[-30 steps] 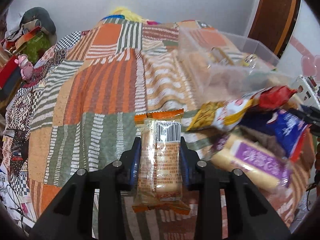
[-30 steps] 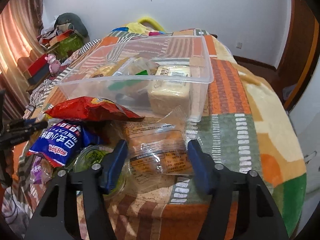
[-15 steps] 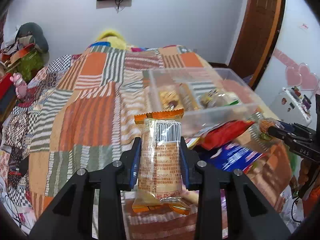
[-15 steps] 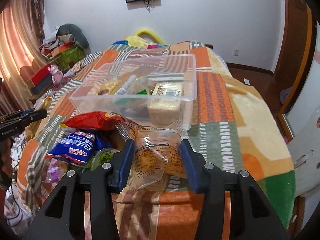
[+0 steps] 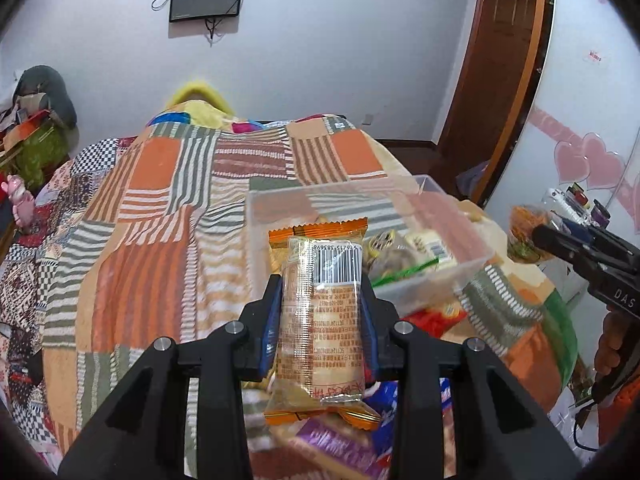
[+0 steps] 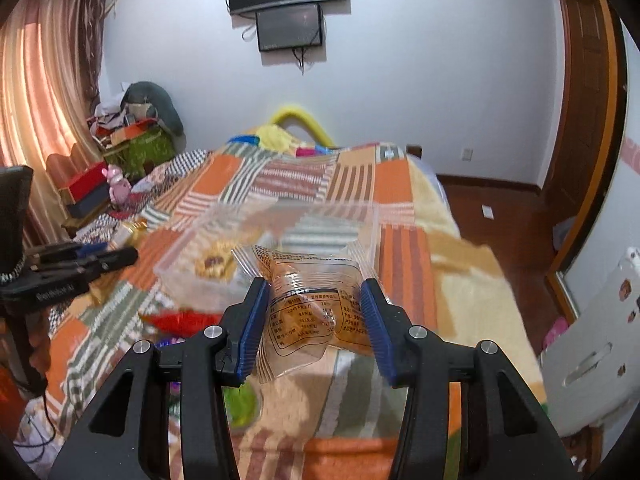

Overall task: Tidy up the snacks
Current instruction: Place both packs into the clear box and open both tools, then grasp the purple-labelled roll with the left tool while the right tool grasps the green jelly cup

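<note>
My left gripper (image 5: 320,320) is shut on an orange-edged cake packet with a barcode (image 5: 320,320), held upright above the bed, near the clear plastic box (image 5: 468,224). My right gripper (image 6: 316,312) is shut on a clear pastry packet (image 6: 312,312), raised above the bed in front of the same box (image 6: 176,268). The box holds several wrapped snacks (image 5: 424,248). The right gripper also shows at the right of the left wrist view (image 5: 568,244), and the left gripper at the left of the right wrist view (image 6: 80,260).
A patchwork blanket (image 5: 160,240) covers the bed. Loose snacks lie near its front edge: a red bag (image 6: 176,318), a blue bag (image 5: 384,396), a purple-labelled cake (image 5: 336,444) and a green packet (image 6: 240,400). A white cabinet (image 6: 592,344) stands at the right.
Both grippers have risen with their packets, away from the snack pile. The box now sits lower and farther in both views.
</note>
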`<control>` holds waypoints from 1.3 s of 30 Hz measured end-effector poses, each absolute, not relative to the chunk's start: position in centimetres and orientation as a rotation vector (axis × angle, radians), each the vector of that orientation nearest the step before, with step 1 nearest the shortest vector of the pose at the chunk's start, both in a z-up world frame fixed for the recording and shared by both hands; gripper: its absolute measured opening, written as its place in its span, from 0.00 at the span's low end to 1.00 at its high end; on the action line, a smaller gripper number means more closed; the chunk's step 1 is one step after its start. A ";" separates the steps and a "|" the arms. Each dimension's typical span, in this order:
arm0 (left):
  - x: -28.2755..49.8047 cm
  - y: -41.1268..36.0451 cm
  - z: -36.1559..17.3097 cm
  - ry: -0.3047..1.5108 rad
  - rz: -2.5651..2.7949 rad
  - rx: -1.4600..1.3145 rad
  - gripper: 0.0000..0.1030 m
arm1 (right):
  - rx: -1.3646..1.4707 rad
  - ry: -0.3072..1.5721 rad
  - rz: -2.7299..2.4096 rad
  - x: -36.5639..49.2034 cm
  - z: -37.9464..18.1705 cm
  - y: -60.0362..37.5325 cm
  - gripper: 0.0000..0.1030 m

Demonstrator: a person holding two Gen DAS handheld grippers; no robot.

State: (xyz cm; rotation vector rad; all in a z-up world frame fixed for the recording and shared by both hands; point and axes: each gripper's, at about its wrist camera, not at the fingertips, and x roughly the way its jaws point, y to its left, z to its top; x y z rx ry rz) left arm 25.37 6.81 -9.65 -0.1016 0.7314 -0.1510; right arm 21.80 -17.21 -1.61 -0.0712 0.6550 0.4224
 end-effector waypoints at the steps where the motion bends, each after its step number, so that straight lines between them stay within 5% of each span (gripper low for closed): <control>1: 25.8 6.7 -9.6 0.731 -0.149 -0.102 0.34 | -0.069 0.649 0.423 22.1 -1.5 -17.0 0.43; 30: 34.6 5.3 -13.4 0.831 -0.095 -0.112 0.34 | -0.184 0.736 0.370 29.7 -6.0 -12.2 0.46; 39: 31.7 5.8 -10.6 0.772 -0.093 -0.113 0.48 | -0.140 0.720 0.403 28.1 -3.8 -13.5 0.48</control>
